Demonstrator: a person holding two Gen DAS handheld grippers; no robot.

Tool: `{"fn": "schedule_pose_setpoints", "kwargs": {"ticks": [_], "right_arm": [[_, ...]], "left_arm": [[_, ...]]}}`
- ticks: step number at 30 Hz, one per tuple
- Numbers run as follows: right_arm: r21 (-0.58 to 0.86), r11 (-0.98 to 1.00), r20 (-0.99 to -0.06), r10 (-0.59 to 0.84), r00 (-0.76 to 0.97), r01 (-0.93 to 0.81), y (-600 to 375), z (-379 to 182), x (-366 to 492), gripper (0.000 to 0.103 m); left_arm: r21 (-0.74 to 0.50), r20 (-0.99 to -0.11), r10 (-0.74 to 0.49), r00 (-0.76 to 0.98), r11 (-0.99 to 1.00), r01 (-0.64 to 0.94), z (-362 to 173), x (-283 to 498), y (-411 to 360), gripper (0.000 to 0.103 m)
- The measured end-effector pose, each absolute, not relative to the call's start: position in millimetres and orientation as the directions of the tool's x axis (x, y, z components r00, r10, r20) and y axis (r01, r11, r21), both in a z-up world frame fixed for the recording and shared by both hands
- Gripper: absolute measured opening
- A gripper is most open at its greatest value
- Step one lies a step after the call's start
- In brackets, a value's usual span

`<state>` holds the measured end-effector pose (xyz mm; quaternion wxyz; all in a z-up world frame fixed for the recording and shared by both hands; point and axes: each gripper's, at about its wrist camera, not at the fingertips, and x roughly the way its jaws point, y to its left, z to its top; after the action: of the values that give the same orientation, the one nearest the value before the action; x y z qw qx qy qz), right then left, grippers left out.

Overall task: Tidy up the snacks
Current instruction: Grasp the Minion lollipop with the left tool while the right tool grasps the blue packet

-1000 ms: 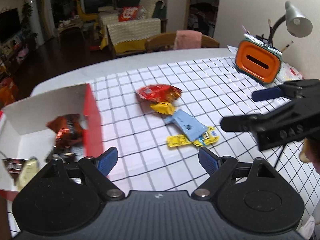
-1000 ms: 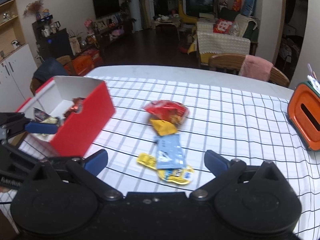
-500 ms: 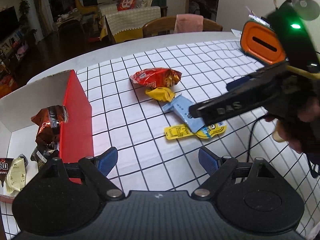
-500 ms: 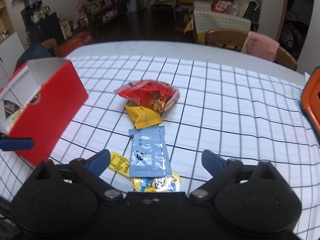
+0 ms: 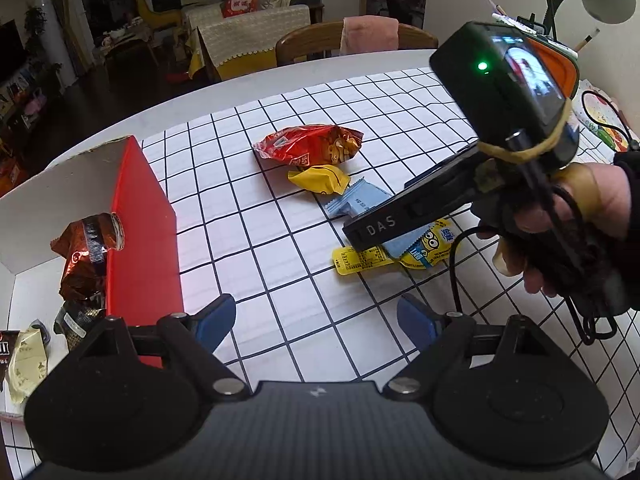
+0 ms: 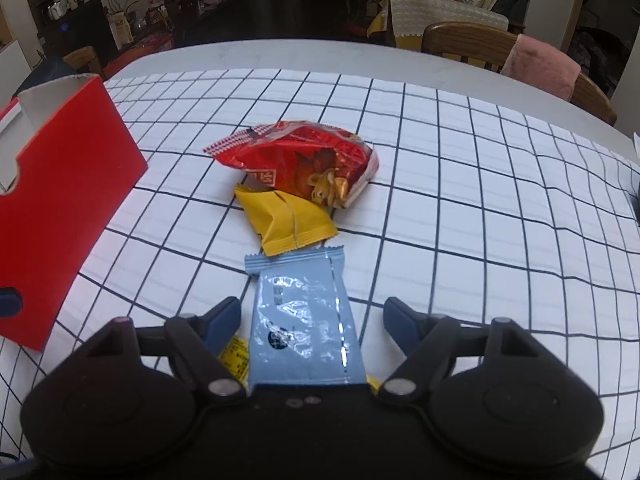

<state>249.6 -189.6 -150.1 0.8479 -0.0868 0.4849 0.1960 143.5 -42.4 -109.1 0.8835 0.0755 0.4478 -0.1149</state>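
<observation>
**Right gripper lines up on the blue packet**

The right gripper (image 6: 312,314) hangs low over the blue packet (image 6: 304,320), jaws spread wide, one finger on each side of it and nothing gripped. The left gripper (image 5: 316,320) hovers open and empty above bare tablecloth (image 5: 280,240), just beside the red box (image 5: 140,220).

The risk, as I read it: the blue packet lies on top of the yellow strip (image 5: 362,258), so a squeeze could drag both up, or the slick wrapper could slide out sideways. The yellow packet (image 6: 286,218) touches its far end and may get nudged.

The right hand (image 5: 568,216) holds its tool tilted down toward the pile. The red bag (image 6: 300,160) sits farther off. A few snacks are in the box; four remain on the cloth.
</observation>
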Motion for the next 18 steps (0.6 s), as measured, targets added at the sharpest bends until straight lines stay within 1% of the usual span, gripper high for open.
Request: {"fn": "schedule_pose_setpoints", "kwargs": {"ticks": [2,4,9,14,18], "right_arm": [[0.043,0.909,-0.859,0.246,0.449,-0.416,-190,-152,251,0.067],[0.041,0.908,-0.857,0.247,0.453,-0.418,-190,-152,251,0.065],[0.042,0.903,-0.852,0.256,0.456,-0.428,-191,-150,249,0.05],[0.07,0.905,-0.844,0.277,0.458,-0.419,-201,-145,246,0.045],[0.085,0.91,-0.839,0.285,0.463,-0.406,-215,-140,242,0.045]], "left_arm": [[0.033,-0.811,-0.139,0.569,0.959,0.282,-110,145,-43,0.088],[0.032,-0.812,-0.147,0.565,0.955,0.295,-111,147,-44,0.088],[0.051,-0.814,-0.145,0.563,0.946,0.319,-112,153,-48,0.088],[0.084,-0.814,-0.147,0.562,0.928,0.364,-113,159,-57,0.088],[0.104,-0.816,-0.167,0.553,0.899,0.426,-116,164,-68,0.088]]}}
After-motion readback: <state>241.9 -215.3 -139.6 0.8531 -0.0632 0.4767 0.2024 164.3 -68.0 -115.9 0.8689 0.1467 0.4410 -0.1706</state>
